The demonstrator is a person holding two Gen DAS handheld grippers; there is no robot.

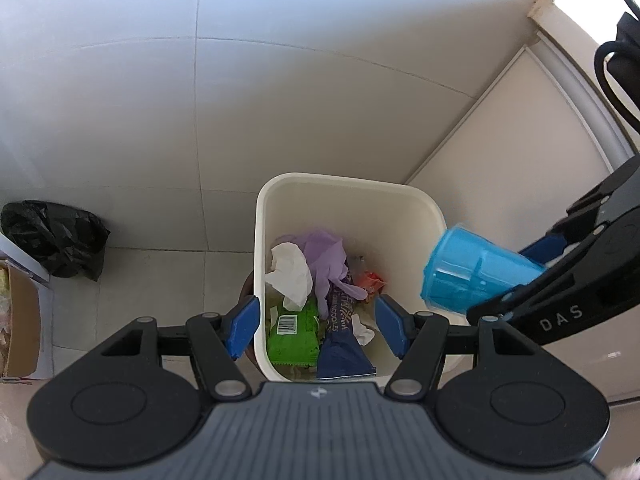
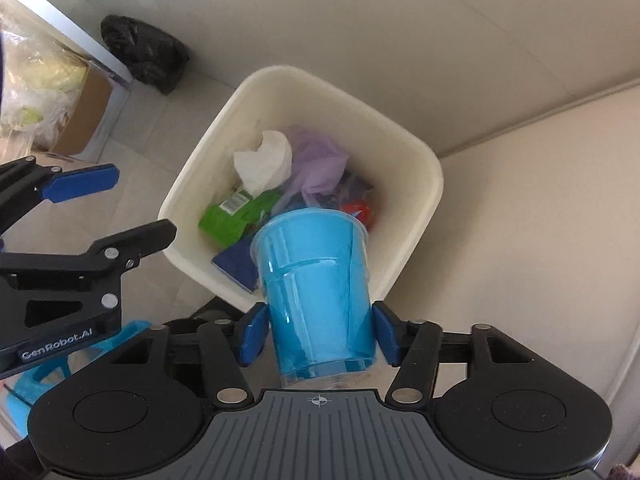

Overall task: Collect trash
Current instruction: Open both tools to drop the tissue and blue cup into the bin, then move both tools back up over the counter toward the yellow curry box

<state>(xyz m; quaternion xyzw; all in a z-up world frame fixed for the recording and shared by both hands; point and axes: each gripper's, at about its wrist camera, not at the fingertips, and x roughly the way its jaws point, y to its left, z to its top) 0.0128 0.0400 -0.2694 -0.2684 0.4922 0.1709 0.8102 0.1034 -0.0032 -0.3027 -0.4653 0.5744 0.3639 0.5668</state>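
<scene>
A cream waste bin point(image 1: 344, 180) point(image 2: 304, 76) stands on the tiled floor. It holds a white tissue point(image 1: 290, 272), a purple glove point(image 1: 324, 252), a green wrapper point(image 1: 294, 330), a dark blue noodle packet point(image 1: 342, 344) and a red wrapper point(image 2: 360, 212). My right gripper point(image 2: 320, 332) point(image 1: 516, 276) points down over the bin's right rim. A blue plastic cup point(image 2: 316, 288) point(image 1: 472, 272) sits mouth-down between its blue pads, with slim gaps on both sides. My left gripper point(image 1: 316, 328) point(image 2: 116, 208) hangs open above the bin with nothing between its pads.
A black plastic bag point(image 1: 56, 240) point(image 2: 144, 52) lies on the floor left of the bin. A cardboard box point(image 1: 20, 320) point(image 2: 80, 116) with clear bags stands beside it. A white cabinet door point(image 1: 520, 140) runs along the right. A light-blue object point(image 2: 40, 380) lies at the lower left.
</scene>
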